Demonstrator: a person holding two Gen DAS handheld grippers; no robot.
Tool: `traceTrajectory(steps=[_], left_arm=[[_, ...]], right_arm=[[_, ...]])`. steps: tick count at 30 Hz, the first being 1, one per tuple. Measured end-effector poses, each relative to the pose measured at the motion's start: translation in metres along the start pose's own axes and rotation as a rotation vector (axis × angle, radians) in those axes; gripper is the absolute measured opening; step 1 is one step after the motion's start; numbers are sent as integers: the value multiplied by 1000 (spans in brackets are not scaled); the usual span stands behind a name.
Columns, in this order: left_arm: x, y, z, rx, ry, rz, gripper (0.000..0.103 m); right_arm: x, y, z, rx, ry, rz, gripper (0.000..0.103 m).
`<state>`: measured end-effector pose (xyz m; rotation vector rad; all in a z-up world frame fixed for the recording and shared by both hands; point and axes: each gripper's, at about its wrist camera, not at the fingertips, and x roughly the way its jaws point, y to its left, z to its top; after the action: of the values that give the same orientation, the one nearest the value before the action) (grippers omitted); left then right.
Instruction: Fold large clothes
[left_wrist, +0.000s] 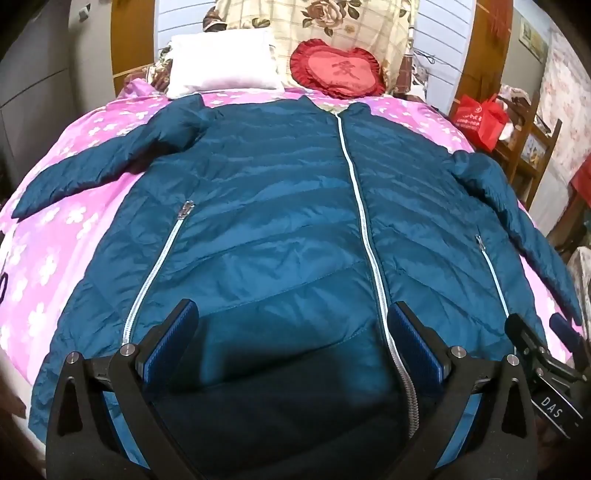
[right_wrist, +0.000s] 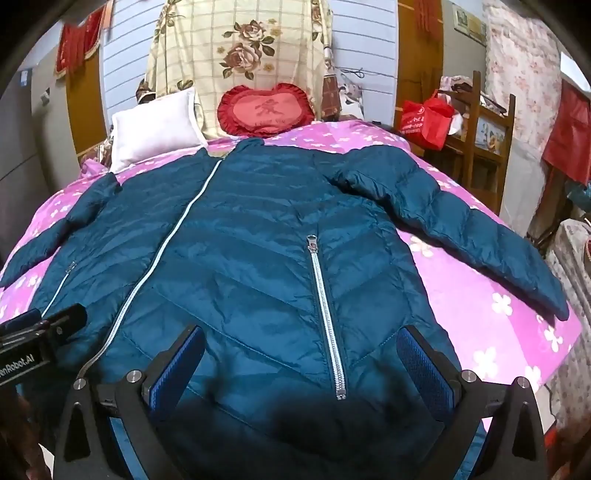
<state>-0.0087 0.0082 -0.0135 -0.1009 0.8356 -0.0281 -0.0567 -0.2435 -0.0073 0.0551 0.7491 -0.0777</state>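
Both tongs, left gripper (left_wrist: 291, 332) and right gripper (right_wrist: 301, 360), gape wide, holding nothing; I see the jacket (left_wrist: 277, 221) spread flat ahead beneath them. I reckon its slick quilted shell may slip from a shallow pinch.

One jacket (left_wrist: 280, 206) with two sleeves and three zippers lies on one bed (left_wrist: 74, 221). Two pillows, one white (left_wrist: 221, 62), one red (left_wrist: 338, 68); one red bag (left_wrist: 480, 116); two tools.

left wrist: low at hem, facing headboard | right wrist: same, further right | shared: jacket (left_wrist: 280, 206), red cushion (right_wrist: 264, 110)
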Motion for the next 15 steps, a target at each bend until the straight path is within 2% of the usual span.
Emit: traceTrajectory(steps=[7, 11, 15], left_arm=[[-6, -22, -6, 93, -26, 74, 102], [-7, -25, 1, 152, -46, 68, 102], [-5, -25, 0, 160, -52, 77, 102]], right_arm=[[4, -5, -1, 17, 24, -9, 103], [9, -6, -2, 23, 36, -16, 103], [11, -6, -2, 21, 42, -17, 103]])
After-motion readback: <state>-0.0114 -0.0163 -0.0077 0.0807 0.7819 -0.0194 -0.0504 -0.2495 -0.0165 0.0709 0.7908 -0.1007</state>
